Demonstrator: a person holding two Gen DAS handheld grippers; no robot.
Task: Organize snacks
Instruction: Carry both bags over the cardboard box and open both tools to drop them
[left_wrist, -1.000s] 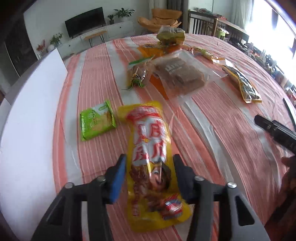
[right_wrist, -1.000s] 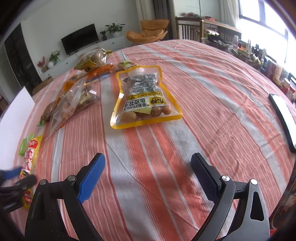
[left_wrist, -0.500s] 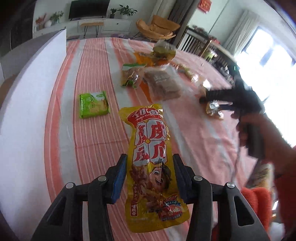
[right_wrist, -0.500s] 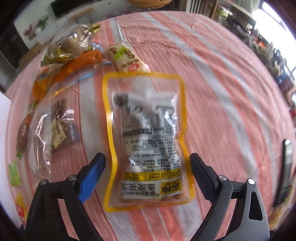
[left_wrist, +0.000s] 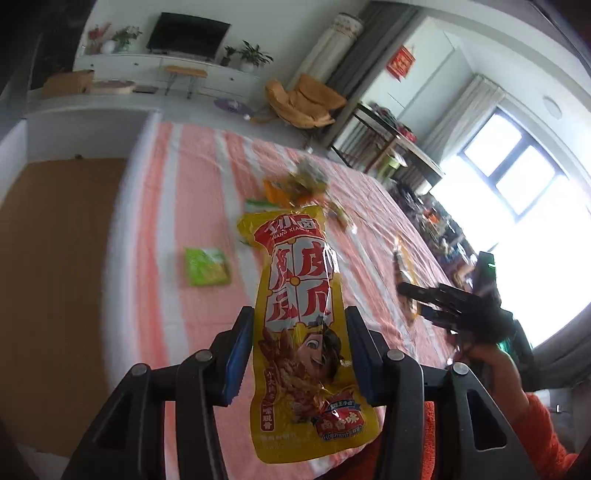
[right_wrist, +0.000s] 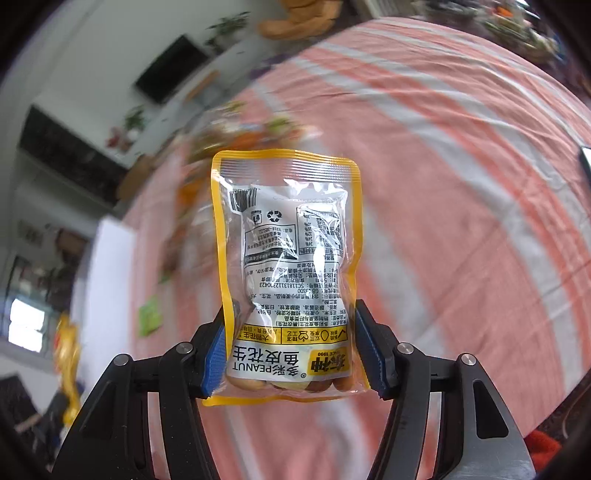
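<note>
Yellow-edged clear peanut pouch (right_wrist: 288, 266), label inverted, is clamped by the just-closed right tool (right_wrist: 290, 354); yellow-red snack pack (left_wrist: 301, 325) is gripped narrow in the left tool (left_wrist: 299, 354).

The wide right part of the orange-and-white striped tablecloth (right_wrist: 461, 155) lies bare, open for a gripper to pass, up to a dark flat object (right_wrist: 585, 158) at its far right edge. A blurred heap of snack bags (right_wrist: 236, 136) crowds the far middle. A small flat green packet (left_wrist: 206, 266) lies alone on the left stripes, with bare cloth all around it. A tall white board (left_wrist: 133, 192) walls the table's left edge.
</note>
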